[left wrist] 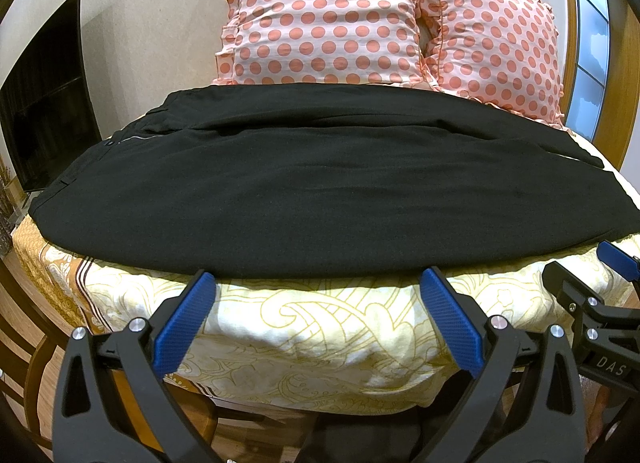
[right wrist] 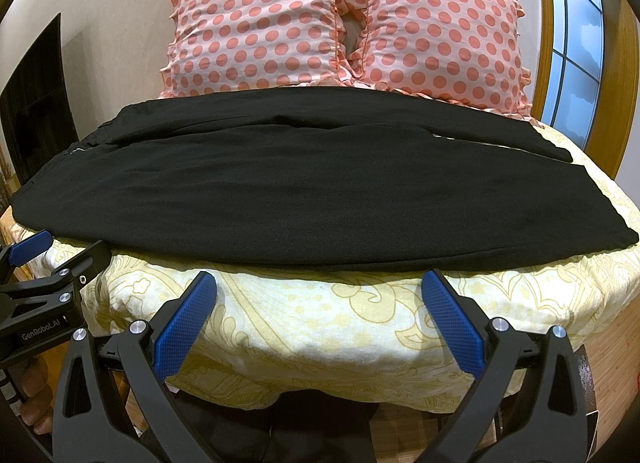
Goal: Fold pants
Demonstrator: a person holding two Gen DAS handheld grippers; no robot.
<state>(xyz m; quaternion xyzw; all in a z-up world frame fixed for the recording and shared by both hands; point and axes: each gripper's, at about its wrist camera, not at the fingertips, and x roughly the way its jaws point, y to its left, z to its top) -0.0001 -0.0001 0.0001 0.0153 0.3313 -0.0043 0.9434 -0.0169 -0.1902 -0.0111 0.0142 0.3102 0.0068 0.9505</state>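
Black pants [left wrist: 320, 191] lie flat across the bed, folded lengthwise, waist with zipper at the left and leg ends at the right; they also show in the right wrist view [right wrist: 312, 191]. My left gripper [left wrist: 320, 275] is open and empty, its blue fingertips just short of the pants' near edge. My right gripper [right wrist: 320, 277] is open and empty, also just short of the near edge. The right gripper shows at the right edge of the left wrist view [left wrist: 616, 259]; the left gripper shows at the left edge of the right wrist view [right wrist: 28, 247].
The bed has a yellow patterned sheet [left wrist: 320, 327] [right wrist: 320, 323]. Two pink polka-dot pillows [left wrist: 328, 19] [right wrist: 440, 31] stand behind the pants. A dark TV screen [left wrist: 44, 103] is at the left. A window [right wrist: 576, 43] is at the right.
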